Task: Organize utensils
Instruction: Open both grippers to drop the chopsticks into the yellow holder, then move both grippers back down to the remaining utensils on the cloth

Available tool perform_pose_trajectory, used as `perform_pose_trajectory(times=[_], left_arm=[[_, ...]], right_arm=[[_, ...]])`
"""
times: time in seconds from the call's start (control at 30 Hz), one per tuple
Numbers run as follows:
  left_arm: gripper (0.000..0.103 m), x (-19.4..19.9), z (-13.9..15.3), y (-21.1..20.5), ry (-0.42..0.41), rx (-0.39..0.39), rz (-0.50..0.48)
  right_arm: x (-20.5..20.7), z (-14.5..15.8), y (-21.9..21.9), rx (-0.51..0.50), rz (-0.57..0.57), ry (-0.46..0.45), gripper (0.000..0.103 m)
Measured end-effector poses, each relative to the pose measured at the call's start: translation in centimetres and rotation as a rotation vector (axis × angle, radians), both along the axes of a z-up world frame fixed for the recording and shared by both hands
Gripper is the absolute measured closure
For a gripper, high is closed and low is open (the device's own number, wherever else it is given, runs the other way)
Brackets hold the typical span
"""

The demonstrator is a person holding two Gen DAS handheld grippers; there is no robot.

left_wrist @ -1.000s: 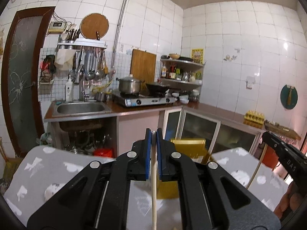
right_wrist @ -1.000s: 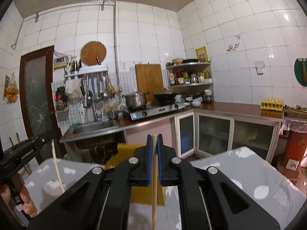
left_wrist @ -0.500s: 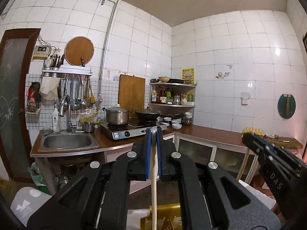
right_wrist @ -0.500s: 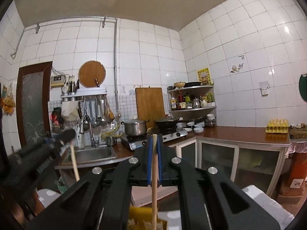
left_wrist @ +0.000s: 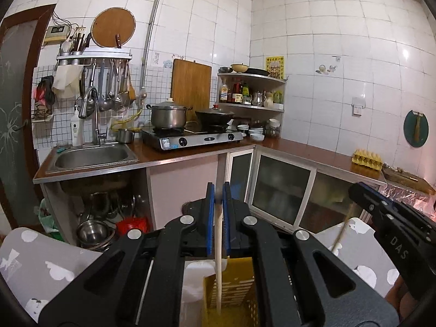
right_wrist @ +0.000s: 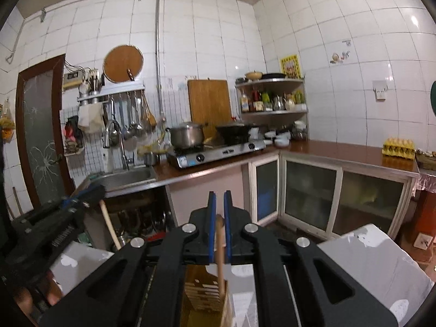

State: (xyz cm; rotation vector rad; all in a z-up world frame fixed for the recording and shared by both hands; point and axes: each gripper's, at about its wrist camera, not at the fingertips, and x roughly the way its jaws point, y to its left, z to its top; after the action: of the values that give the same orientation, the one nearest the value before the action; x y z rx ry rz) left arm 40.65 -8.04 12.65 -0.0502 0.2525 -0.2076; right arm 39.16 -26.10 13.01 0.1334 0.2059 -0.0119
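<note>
My left gripper (left_wrist: 218,199) is shut on a pale wooden utensil handle (left_wrist: 218,259) that hangs down into a yellow slotted holder (left_wrist: 234,288) below it. My right gripper (right_wrist: 219,207) is shut on a second wooden handle (right_wrist: 220,256) whose lower end reaches into the same holder (right_wrist: 203,294). The right gripper also shows at the right of the left wrist view (left_wrist: 392,226), with its stick (left_wrist: 342,234). The left gripper shows at the left of the right wrist view (right_wrist: 54,226), with its stick (right_wrist: 110,229).
The holder stands on a grey table with white patches (left_wrist: 41,267). Beyond it are a kitchen counter (left_wrist: 308,150) with a sink (left_wrist: 90,158), a stove with pots (left_wrist: 190,136), cabinets (right_wrist: 313,199) and an egg tray (left_wrist: 366,159).
Both grippers have tilted back down after pointing higher at the wall. The yellow holder is now right below the jaws, and both sticks reach into it.
</note>
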Motion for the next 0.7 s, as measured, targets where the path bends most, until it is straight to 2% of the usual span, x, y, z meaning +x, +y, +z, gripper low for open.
perform_pose_trajectory(times=[0.03,0.07,0.1,0.13,0.17,0.2,0.27,0.43,0.53,0.7], left_arm=[[0.083,-0.4,0.4,0.3,0.001,0.005,0.004],[0.058,-1.3,1.2,0.8,-0.001,0.009,0.018],[0.045,-1.9,1.7,1.3,-0.008,0.007,0.033],[0.025,-2.8,2.4,1.9,-0.022,0.003,0.052],[0.019,-4.2,3.2,2.7,-0.04,0.0,0.072],[0.018,-5.0,3.7,3.2,-0.046,0.001,0.078],[0.006,-6.7,4.6,4.2,-0.037,0.005,0.079],[0.005,-11.6,4.8,7.2,0.009,-0.001,0.112],[0.005,-13.4,3.2,8.3,0.092,-0.02,0.119],[0.005,-15.2,-2.2,9.1,0.237,-0.007,0.15]], right_arm=[[-0.2,0.3,-0.3,-0.001,-0.012,0.018,0.091],[-0.6,0.6,-0.7,0.008,-0.022,0.032,0.068],[-1.2,0.8,-1.1,0.02,-0.03,0.038,0.041],[-1.9,1.2,-1.4,0.03,-0.038,0.039,0.039],[-2.8,1.5,-1.7,0.027,-0.047,0.045,0.039],[-3.4,1.7,-2.0,0.019,-0.055,0.055,0.039],[-5.2,1.8,-2.4,0.009,-0.071,0.085,0.039],[-9.4,0.3,-2.1,-0.024,-0.071,0.172,0.033],[-11.9,-2.0,-1.5,-0.032,-0.064,0.24,0.033],[-14.9,-7.5,0.2,-0.06,-0.031,0.363,0.033]])
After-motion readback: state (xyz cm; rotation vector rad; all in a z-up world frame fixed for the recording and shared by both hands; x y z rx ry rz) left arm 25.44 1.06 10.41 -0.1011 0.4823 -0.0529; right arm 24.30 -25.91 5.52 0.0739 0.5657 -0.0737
